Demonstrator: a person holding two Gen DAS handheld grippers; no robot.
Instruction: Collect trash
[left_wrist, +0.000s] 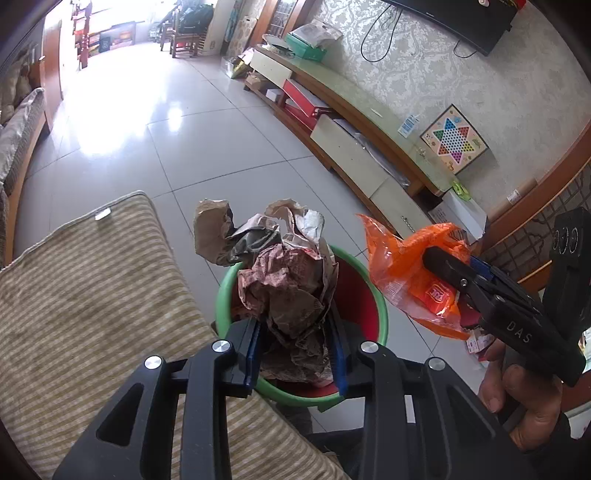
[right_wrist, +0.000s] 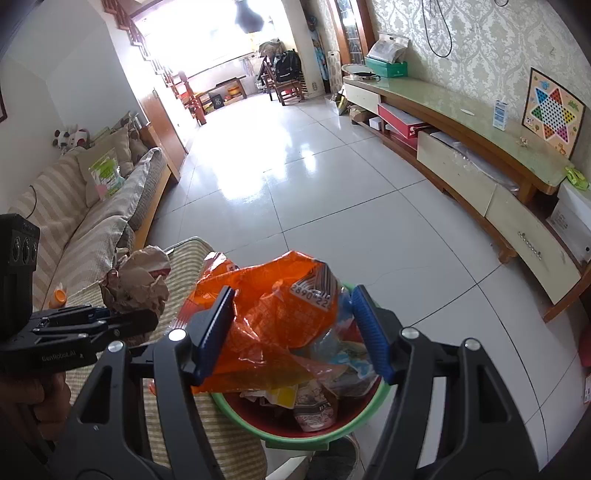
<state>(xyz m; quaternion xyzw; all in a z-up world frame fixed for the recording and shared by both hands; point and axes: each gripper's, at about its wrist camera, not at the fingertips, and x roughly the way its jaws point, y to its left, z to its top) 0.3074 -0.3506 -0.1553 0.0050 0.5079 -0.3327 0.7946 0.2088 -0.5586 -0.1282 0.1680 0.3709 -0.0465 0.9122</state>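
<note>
A round bin (left_wrist: 382, 314) with a green rim and red inside stands on the floor beside a striped cushion; in the right wrist view its rim (right_wrist: 373, 400) shows several wrappers inside. My left gripper (left_wrist: 297, 354) is shut on a crumpled brown paper wad (left_wrist: 288, 284), held over the bin; the wad also shows in the right wrist view (right_wrist: 138, 282). My right gripper (right_wrist: 295, 332) holds an orange plastic wrapper (right_wrist: 266, 314) between its blue pads (right_wrist: 216, 328) above the bin. That wrapper shows right of the bin in the left wrist view (left_wrist: 410, 273).
A striped cushion (left_wrist: 92, 295) lies left of the bin. A long low TV cabinet (right_wrist: 461, 147) runs along the right wall with a game board (right_wrist: 552, 110) on it. A sofa (right_wrist: 74, 218) lines the left wall. White tiled floor (right_wrist: 314, 192) stretches ahead.
</note>
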